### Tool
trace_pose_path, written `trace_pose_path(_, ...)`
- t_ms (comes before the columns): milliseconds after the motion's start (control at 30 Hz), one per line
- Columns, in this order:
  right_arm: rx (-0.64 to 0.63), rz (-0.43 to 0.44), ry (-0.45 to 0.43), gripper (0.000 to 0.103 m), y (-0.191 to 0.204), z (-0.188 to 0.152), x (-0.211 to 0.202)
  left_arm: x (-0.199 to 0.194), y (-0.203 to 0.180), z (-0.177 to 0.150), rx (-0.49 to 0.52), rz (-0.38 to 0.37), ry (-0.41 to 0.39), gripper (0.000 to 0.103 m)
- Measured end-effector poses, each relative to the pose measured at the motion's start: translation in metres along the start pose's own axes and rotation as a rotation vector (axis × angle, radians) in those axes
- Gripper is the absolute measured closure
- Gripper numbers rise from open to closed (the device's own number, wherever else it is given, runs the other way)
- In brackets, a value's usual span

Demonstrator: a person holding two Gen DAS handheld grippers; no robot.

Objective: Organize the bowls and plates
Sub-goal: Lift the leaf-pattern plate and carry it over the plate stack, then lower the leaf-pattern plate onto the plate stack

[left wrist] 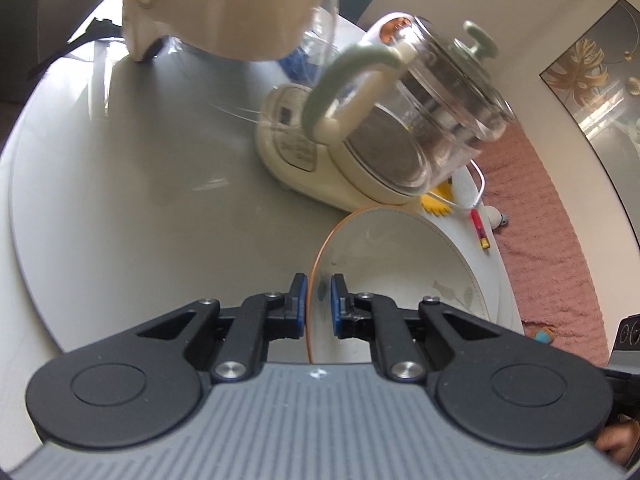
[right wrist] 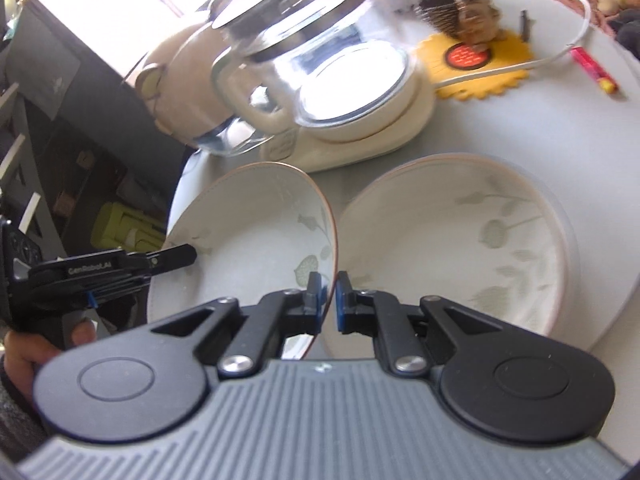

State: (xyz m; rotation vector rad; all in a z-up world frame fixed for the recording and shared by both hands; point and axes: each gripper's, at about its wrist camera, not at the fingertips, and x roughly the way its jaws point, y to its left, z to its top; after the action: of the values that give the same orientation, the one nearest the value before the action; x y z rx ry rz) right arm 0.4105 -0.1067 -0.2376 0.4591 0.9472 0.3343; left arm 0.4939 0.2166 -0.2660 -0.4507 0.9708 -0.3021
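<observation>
A white bowl (left wrist: pixel 404 264) with a thin orange rim and pale leaf prints hangs tilted above the grey table (left wrist: pixel 120 184). My left gripper (left wrist: pixel 319 304) is shut on its rim, one blue pad on each side. In the right wrist view the same bowl (right wrist: pixel 248 232) is pinched at its opposite rim by my right gripper (right wrist: pixel 328 300), also shut. The left gripper (right wrist: pixel 176 254), held by a hand, grips the bowl's far left side. A second, matching bowl (right wrist: pixel 452 248) rests on the table just right of the held one.
A glass kettle (left wrist: pixel 420 120) on a cream base stands close behind the bowls, with a second glass jug (right wrist: pixel 192 92) beside it. A yellow mat (right wrist: pixel 480 64) with a hedgehog figure, a white cable and a red pen (right wrist: pixel 594 70) lie further back. Past the table's edge lies pink fabric (left wrist: pixel 552 240).
</observation>
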Motion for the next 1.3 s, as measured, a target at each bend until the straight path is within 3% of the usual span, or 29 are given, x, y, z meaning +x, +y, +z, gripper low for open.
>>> trace_pose_path(433, 0.069, -0.051, -0.059, 0.093, -0.085, 0.006, -0.036, 0.064, -0.079, -0.018, 0.044, 0.001, 0.08, 0.089)
trace_pose_path(567, 0.054, -0.045, -0.076, 0.093, -0.101, 0.01, -0.036, 0.077, -0.085, -0.017, 0.0, 0.009, 0.086, 0.089)
trace_pose_path(933, 0.01, -0.049, -0.058, 0.093, -0.121, 0.015, -0.027, 0.101, -0.104, -0.024, 0.044, 0.082, 0.111, 0.089)
trace_pose_path(1300, -0.004, -0.044, -0.026, 0.093, -0.128, 0.012, -0.02, 0.111, -0.094, -0.029, -0.016, 0.084, 0.129, 0.089)
